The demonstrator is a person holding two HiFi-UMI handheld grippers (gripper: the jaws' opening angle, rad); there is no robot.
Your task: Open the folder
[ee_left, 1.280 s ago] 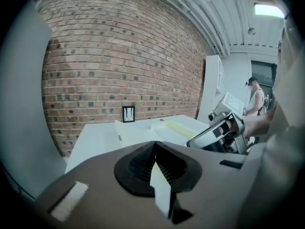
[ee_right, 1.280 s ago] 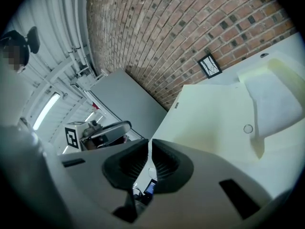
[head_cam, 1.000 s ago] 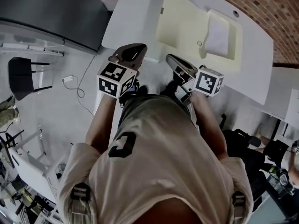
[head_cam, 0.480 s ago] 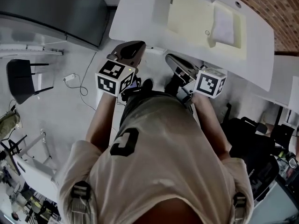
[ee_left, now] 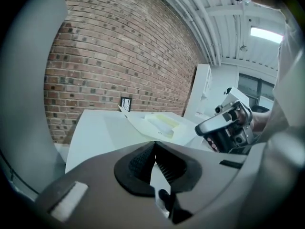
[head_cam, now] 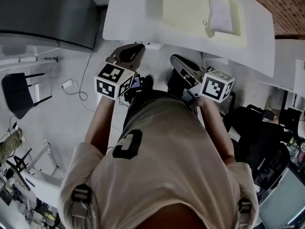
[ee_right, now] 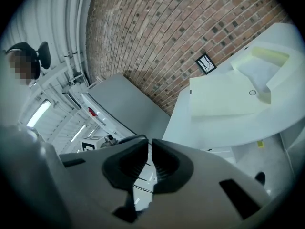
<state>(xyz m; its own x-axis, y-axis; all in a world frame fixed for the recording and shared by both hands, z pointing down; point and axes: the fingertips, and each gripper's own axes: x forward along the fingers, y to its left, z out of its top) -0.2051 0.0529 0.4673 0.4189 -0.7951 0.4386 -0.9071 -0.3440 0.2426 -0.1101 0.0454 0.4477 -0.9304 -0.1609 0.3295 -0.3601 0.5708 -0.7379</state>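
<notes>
Pale yellow folder (head_cam: 183, 6) lies flat on the white table (head_cam: 128, 18), left hand-held gripper (ee_left: 154, 144) and right hand-held gripper (ee_right: 148, 143) both pinched together on nothing well short of it, so I'd pin one side and peel it open slowly.

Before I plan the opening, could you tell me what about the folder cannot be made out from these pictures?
- Folder, far edge: in the head view, cut off by the picture's top edge.
- Round button on it: too small in every view to tell whether it is fastened.
- White sheet on the folder: too small in every view to tell whether it lies loose or sits in a pocket.
</notes>
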